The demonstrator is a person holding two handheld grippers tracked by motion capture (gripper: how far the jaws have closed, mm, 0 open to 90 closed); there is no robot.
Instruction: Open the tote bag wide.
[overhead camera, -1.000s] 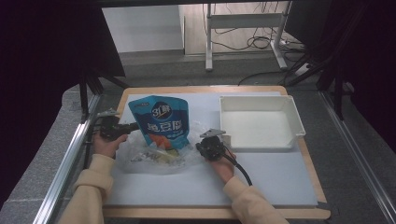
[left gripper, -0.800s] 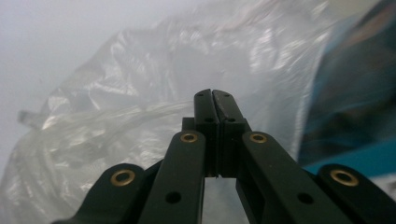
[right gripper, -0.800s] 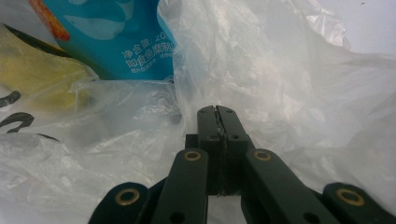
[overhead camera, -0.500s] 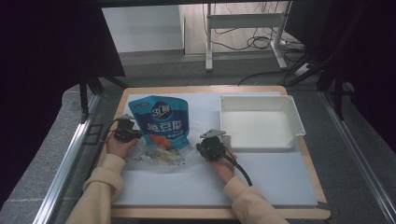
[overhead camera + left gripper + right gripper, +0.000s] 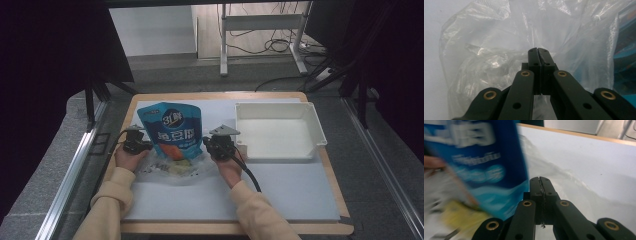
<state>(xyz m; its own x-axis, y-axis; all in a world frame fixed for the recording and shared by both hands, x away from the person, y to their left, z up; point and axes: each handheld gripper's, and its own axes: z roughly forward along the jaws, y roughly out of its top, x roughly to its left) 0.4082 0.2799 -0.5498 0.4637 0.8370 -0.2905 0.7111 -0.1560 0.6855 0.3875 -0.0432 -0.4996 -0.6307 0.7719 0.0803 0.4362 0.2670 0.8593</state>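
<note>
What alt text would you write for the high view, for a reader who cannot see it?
Two hand-held grippers, left gripper and right gripper, flank a blue pouch in a clear plastic bag on a white table. An empty white tray sits to the right.

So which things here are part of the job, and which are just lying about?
In use:
clear plastic bag, pinched in the left gripper
blue pouch
right gripper, jaws shut at the bag's other edge

Lying about:
white tray
white mat
</note>
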